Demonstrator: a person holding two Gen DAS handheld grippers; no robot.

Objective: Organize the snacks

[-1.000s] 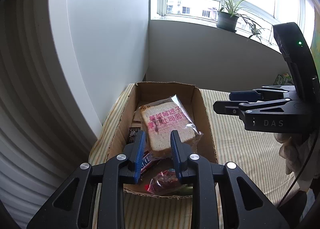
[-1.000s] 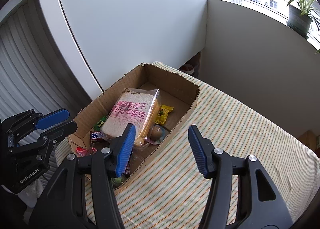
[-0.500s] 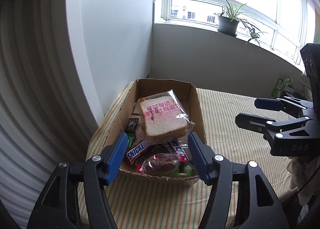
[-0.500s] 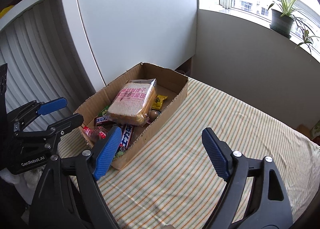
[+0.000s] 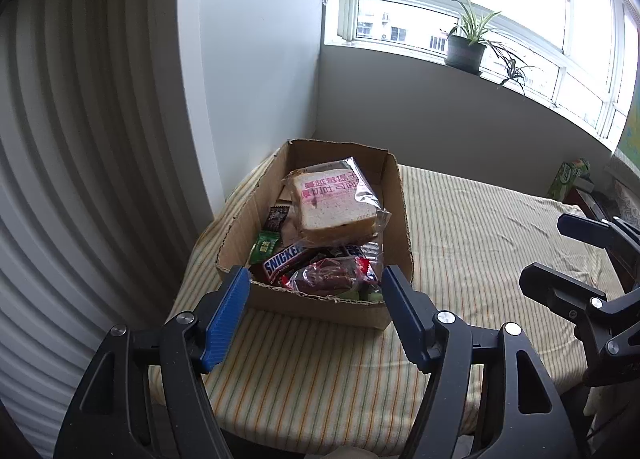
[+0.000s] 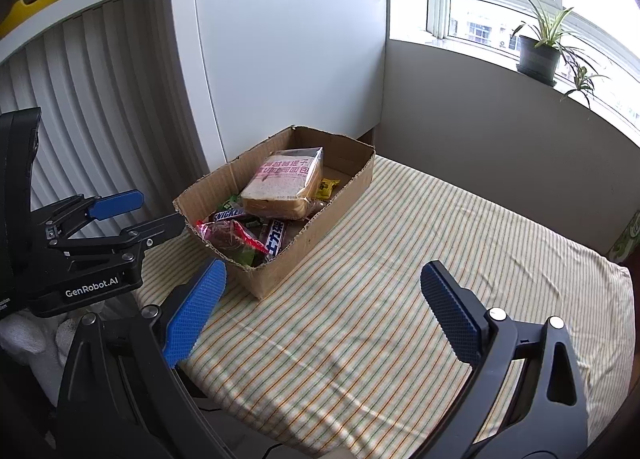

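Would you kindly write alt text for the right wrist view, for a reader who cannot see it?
A cardboard box of snacks, with bagged sliced bread on top and a Snickers bar beneath, sits on a striped tablecloth. The right gripper hangs over the cloth with jaws opening and nothing between them; the left gripper is at the box's near-left corner.

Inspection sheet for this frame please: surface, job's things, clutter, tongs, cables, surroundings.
Surface: striped cloth, bare beside the box.
Job's things: cardboard box holding bagged bread on top, Snickers bar, red-wrapped snack, green packet, yellow packet.
Clutter: nothing seen.
Tongs: left tongs and right tongs both opening, nothing between them.
Cables: dark cable at the lower right edge.
Surroundings: potted plant on the windowsill, white panel.
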